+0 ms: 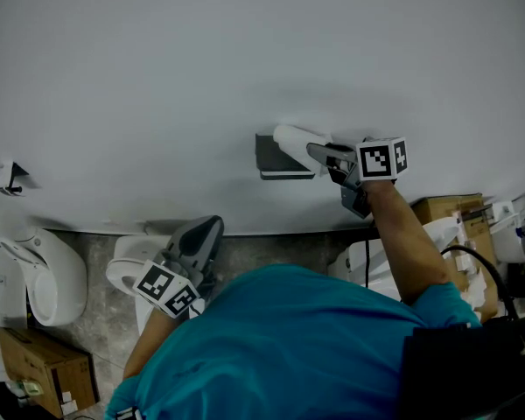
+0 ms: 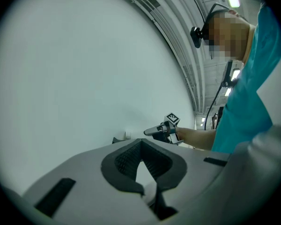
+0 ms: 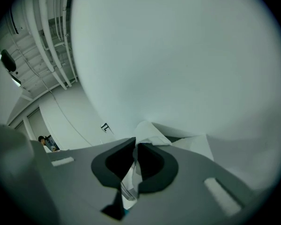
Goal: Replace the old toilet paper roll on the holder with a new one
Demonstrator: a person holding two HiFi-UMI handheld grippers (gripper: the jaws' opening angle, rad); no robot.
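Right gripper is clamped on white paper from the old roll; the sheet is sandwiched between both pads, no gap visible. The roll is at the dark holder on the far wall, right of centre, with the gripper coming in from its right side. Can't tell whether the roll is on the holder's arm or already partly slid off.

Left gripper hangs low at near left, over the toilet, well apart from the holder. Its jaw tips look pressed together with nothing between them. It's idle.

Step, as I read it: step 1 of 2, removing the old roll. The grip is on.

Next move needs:
- Pull along the holder arm's axis, not straight off the wall.
- The hold looks to be on loose sheet, not the core, so the paper may just unwind or tear. Regrip on the roll body if it does.

No new roll visible in any of the 3 views; it has to be located before step 2.
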